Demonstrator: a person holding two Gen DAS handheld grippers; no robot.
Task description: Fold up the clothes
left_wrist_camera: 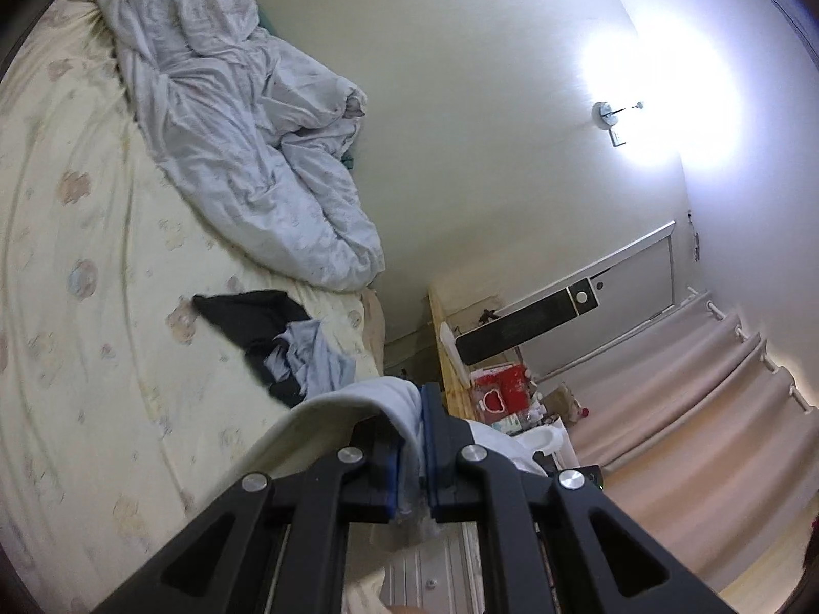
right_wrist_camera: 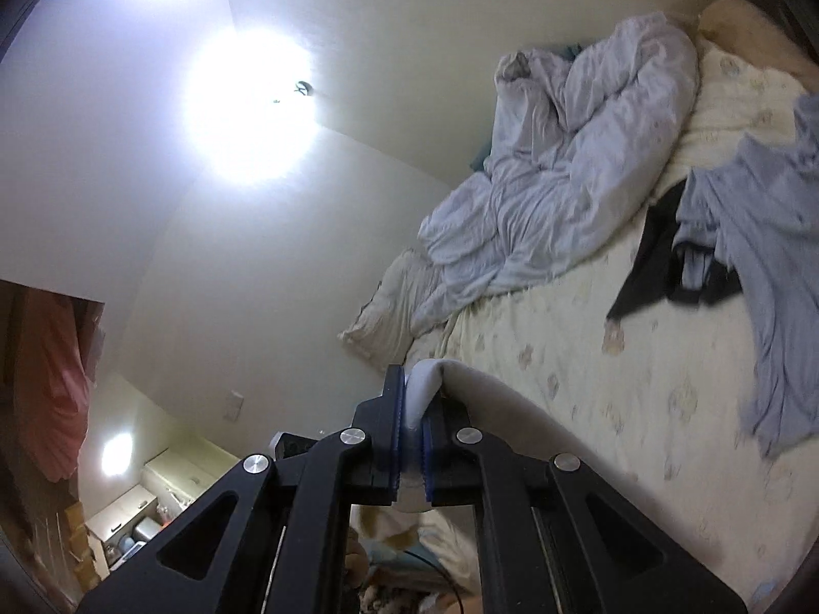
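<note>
While each tool clamps it, the pale garment [left_wrist_camera: 358, 404] bunches between left [left_wrist_camera: 412, 440] and right [right_wrist_camera: 412, 419] tips.

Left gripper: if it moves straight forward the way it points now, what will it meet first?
Probably nothing near: beyond the pale cloth pinched in the left gripper, its line passes the bed's edge toward the wall. Depth is unclear.

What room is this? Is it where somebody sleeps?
Most likely a bedroom. There is a bed with a flowery sheet, a crumpled duvet on it, and loose clothes waiting to be folded.
</note>
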